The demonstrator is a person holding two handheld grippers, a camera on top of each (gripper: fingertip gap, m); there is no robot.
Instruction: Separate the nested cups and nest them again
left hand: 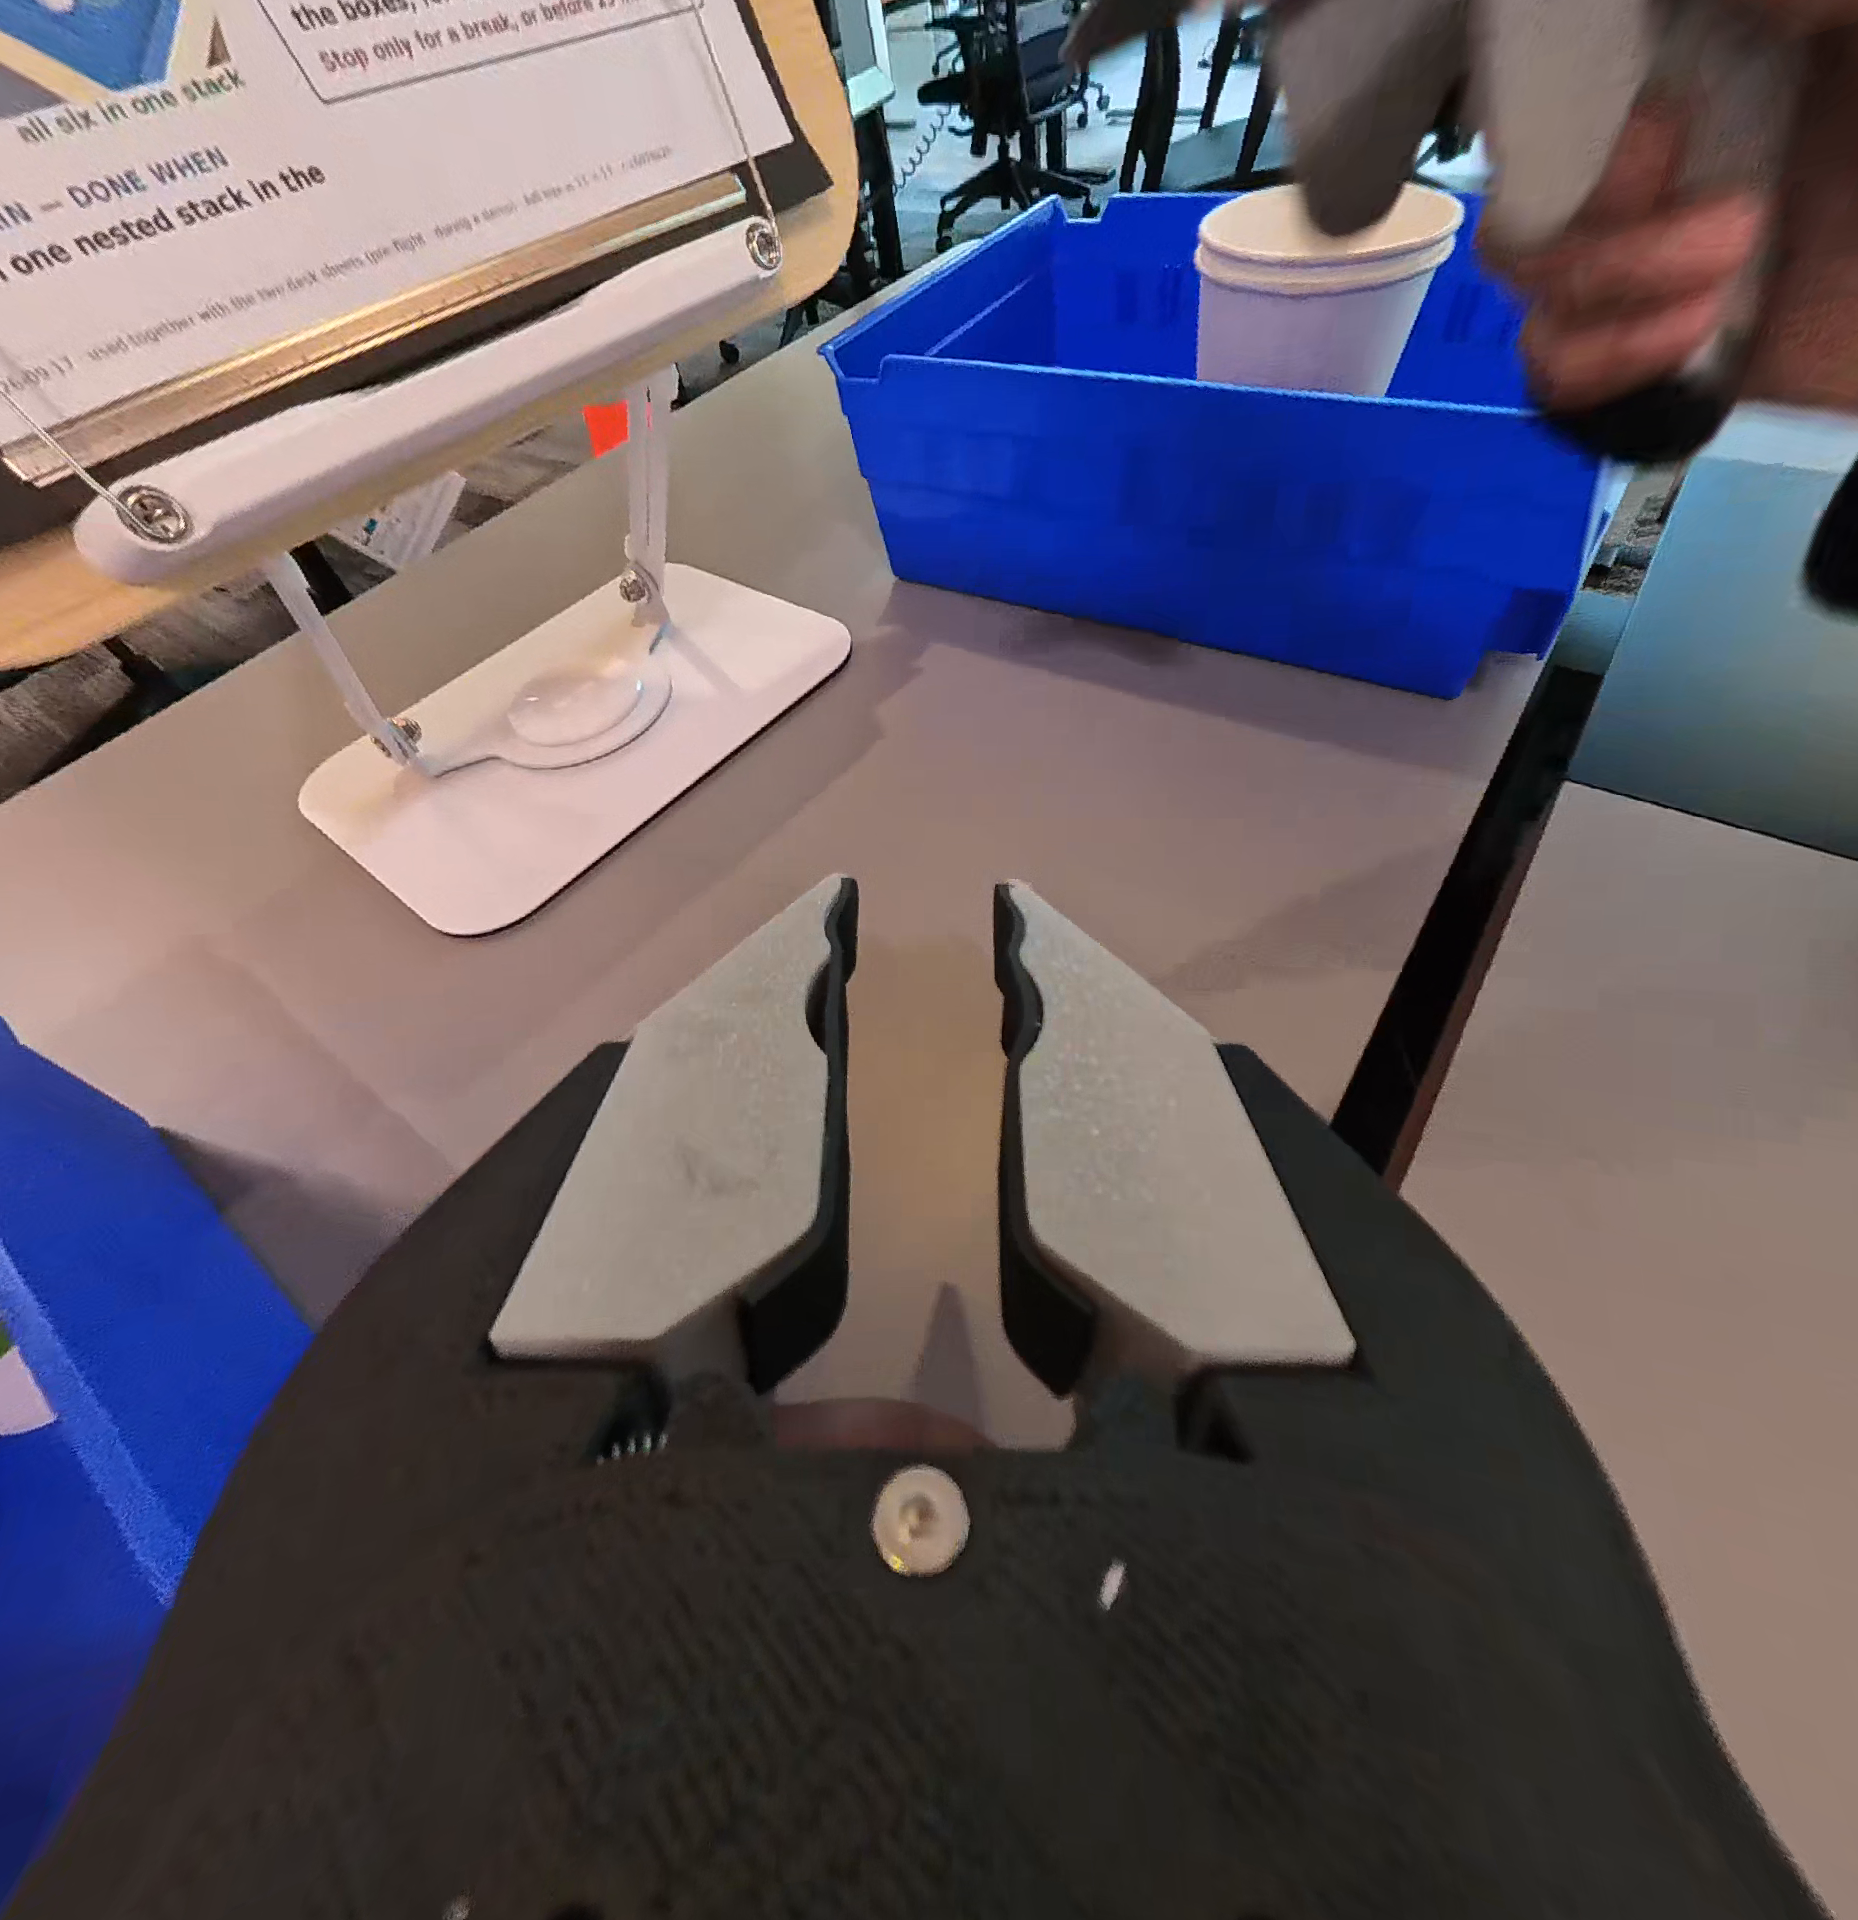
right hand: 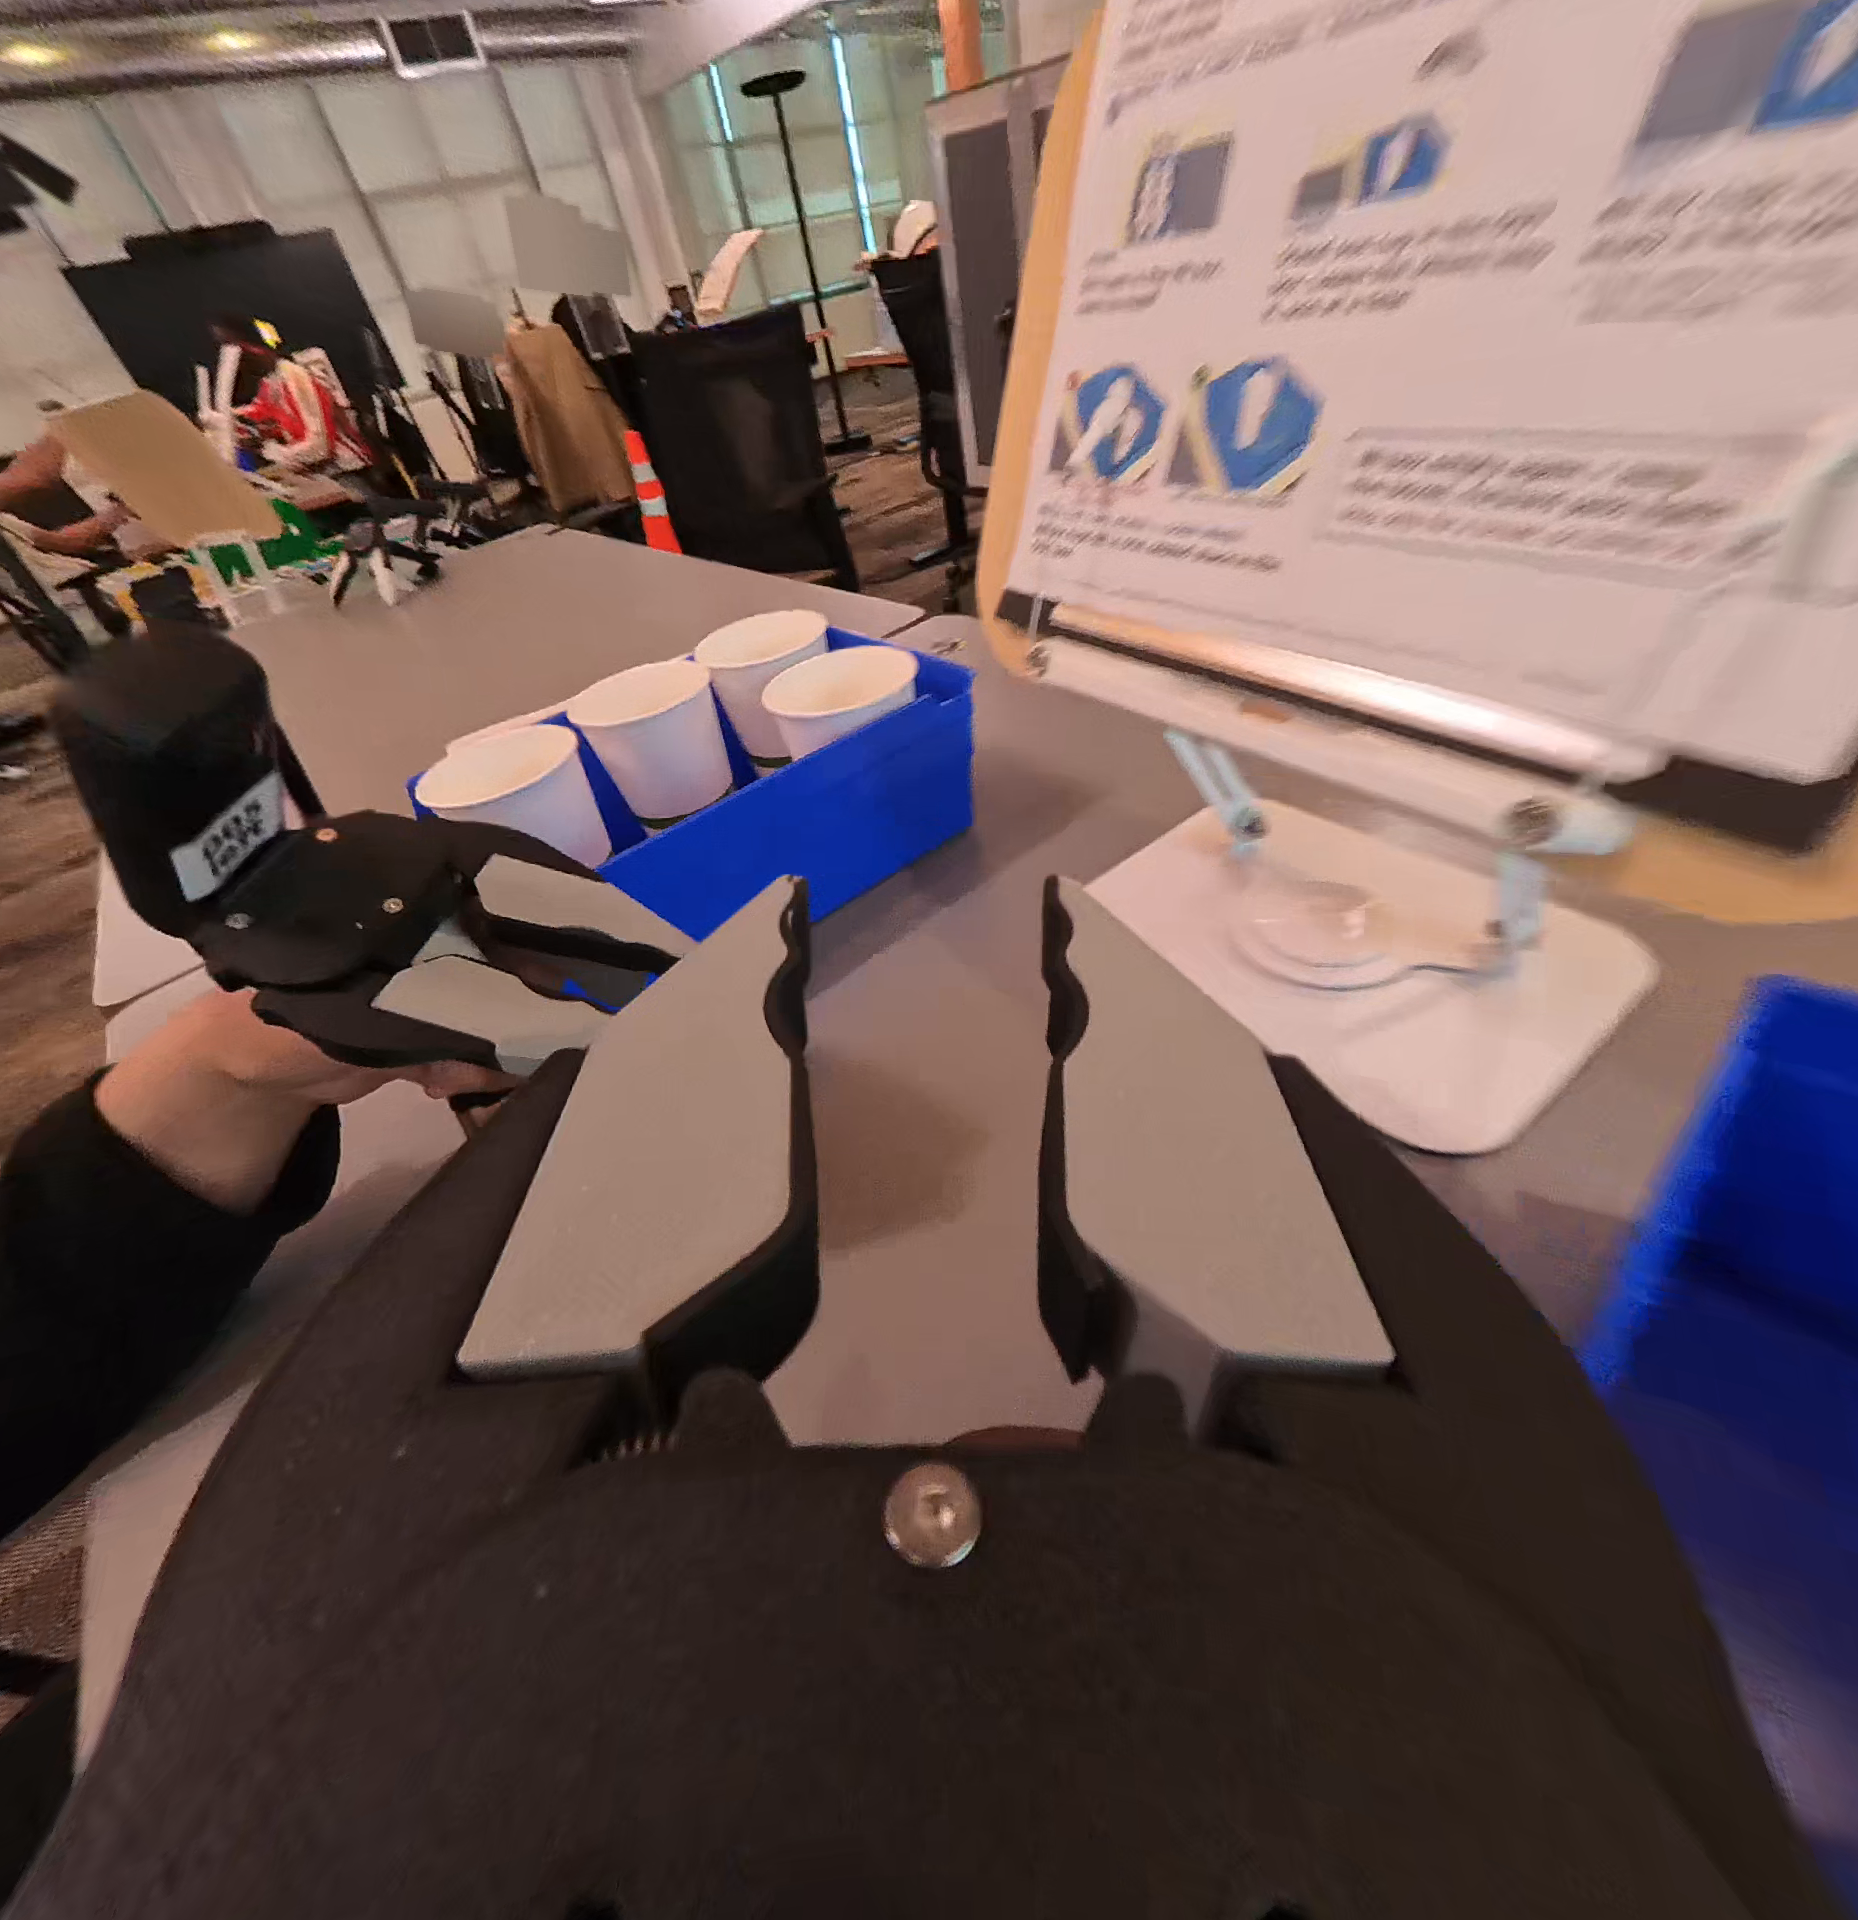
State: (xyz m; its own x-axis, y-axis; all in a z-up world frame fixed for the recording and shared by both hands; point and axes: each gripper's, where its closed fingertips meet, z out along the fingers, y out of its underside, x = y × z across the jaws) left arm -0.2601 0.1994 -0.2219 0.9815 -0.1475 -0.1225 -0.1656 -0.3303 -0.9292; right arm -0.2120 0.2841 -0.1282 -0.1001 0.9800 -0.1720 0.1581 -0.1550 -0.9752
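A short stack of nested white cups (left hand: 1314, 296) stands upright in a blue bin (left hand: 1216, 520) at the far right of the grey table (left hand: 1008, 779), its doubled rims showing at least two cups fitted together. In the right wrist view a second blue bin (right hand: 800, 821), split by dividers, holds single white cups (right hand: 655, 732) standing apart in separate compartments; at least four are clear and a fifth rim peeks behind the nearest. The left gripper (left hand: 925, 914) hangs low over bare tabletop between the two bins with its grey fingers (left hand: 696, 1143) released, a narrow gap between the tips and nothing in it. The right gripper (right hand: 925, 914) is likewise spread and empty, pointing across the table toward the divided bin; in the left wrist view it is only a blur above the stacked cups. The person's left hand (right hand: 281, 1049), in a dark sleeve, holds the left gripper just before the divided bin. A white stand (left hand: 582, 748) bearing a printed instruction sheet (right hand: 1476, 343) sits on the table between the bins.
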